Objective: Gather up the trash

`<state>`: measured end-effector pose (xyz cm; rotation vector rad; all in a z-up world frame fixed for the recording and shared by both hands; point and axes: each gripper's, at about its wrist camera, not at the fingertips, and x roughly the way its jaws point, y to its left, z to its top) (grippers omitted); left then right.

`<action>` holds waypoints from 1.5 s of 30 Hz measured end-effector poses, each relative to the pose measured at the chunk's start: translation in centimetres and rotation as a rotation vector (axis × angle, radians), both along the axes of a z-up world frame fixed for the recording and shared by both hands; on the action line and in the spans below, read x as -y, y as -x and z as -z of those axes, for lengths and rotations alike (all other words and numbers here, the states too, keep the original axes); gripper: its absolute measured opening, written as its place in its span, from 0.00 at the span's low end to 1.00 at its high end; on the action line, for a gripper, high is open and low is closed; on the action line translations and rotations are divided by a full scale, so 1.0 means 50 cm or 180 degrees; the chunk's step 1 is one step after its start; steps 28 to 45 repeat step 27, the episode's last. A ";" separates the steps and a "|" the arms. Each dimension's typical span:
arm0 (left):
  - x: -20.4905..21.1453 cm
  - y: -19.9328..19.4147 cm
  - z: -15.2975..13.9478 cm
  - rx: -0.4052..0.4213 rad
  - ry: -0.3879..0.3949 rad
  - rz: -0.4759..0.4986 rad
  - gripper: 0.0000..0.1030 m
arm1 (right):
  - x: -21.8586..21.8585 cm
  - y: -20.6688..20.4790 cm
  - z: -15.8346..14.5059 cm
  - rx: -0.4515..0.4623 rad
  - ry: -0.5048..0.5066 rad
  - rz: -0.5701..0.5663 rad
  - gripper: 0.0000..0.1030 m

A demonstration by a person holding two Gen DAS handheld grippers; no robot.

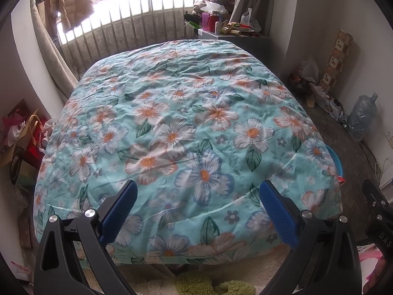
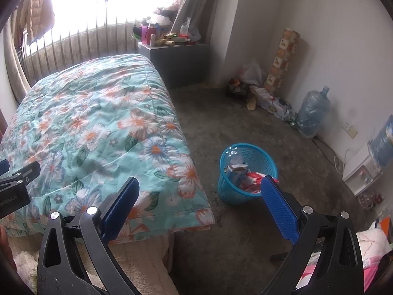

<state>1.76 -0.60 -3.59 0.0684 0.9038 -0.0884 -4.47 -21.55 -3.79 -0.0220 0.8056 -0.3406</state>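
Blue plastic, woven like mesh: that's the waste basket [image 2: 248, 172], standing on the bare grey floor [image 2: 221, 113] just off the foot corner of the bed, and it's already got rubbish in it. A pale blue and white carton [image 2: 235, 172] stands tilted against the near-left wall, red and white wrappers [image 2: 253, 182] are bunched beside it, and what looks like a clear bottle lies against the far-left rim. From the left wrist camera only a sliver of that basket [image 1: 335, 162] peeks out past the right edge of the quilt.

Right gripper [image 2: 200, 209] now: fingers spread wide apart, nothing between the blue pads, hanging above the floor with the basket just behind its right finger. Its left finger sits over the quilt's corner.

Left gripper [image 1: 196, 211] is the same story, spread wide and empty, held over the foot of the floral quilt [image 1: 184, 123], turquoise with white, orange-centred flowers. That quilt covers the whole bed and nothing lies on top of it.

Further out, a grey cabinet [image 2: 179, 64] by the barred window is crowded with bottles, packets and a plastic bag. Along the right wall sit a patterned roll [image 2: 282, 61] standing upright, a heap of bags and packets [image 2: 248, 83], and a big water jug [image 2: 312, 113]. A tan puffer jacket [image 1: 68, 2] hangs up at the window's left.
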 end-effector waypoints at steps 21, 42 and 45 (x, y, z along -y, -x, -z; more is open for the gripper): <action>-0.002 0.003 0.004 -0.0018 0.0005 0.0005 0.95 | -0.004 0.002 0.002 0.0002 0.0001 0.0011 0.92; -0.009 0.014 0.010 -0.0025 0.0004 -0.0002 0.95 | -0.006 0.003 0.002 0.0003 0.0000 0.0014 0.92; -0.009 0.014 0.010 -0.0025 0.0004 -0.0002 0.95 | -0.006 0.003 0.002 0.0003 0.0000 0.0014 0.92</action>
